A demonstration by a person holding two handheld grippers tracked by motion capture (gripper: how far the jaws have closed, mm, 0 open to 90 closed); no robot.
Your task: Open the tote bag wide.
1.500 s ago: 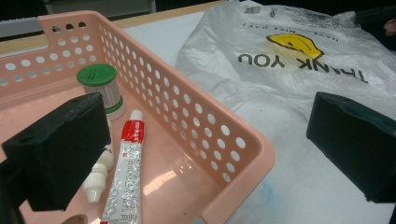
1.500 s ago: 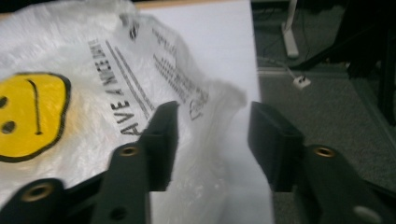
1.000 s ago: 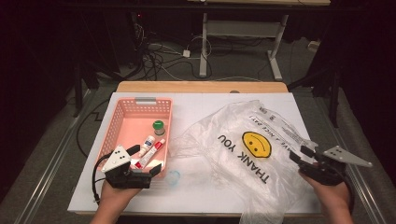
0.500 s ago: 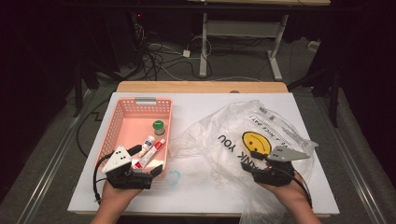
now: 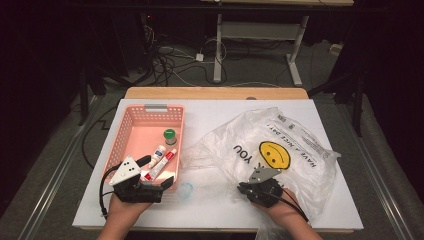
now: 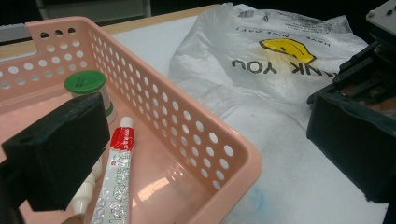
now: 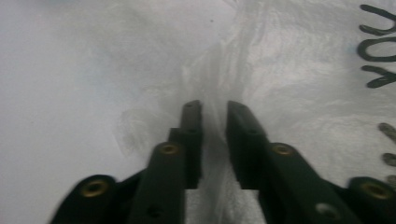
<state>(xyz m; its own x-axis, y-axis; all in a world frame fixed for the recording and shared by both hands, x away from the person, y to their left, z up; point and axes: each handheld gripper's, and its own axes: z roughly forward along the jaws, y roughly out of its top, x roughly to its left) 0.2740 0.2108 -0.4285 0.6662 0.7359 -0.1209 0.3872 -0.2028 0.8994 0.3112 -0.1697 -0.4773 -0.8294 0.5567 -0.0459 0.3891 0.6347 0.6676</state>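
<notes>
On the white table, the plastic bag (image 5: 280,150) is lying beside the pink basket (image 5: 131,131); the right gripper (image 7: 214,116), having slid in from the right, is pinching its near edge, likely to open it, while the left gripper (image 5: 157,172) is waiting with jaws apart over the basket.

Plastic bag (image 5: 280,145) carries "THANK YOU" in black capitals, "YOU" clearest, upside down in the left gripper view beside a yellow smiley face (image 5: 274,154). A smaller line above the smiley ends "HAVE A NICE DAY!"; the fine print along the bag's far edge is too small to read. Red-and-white tube (image 6: 115,175) in the pink basket (image 6: 196,135) has print, illegible.
</notes>
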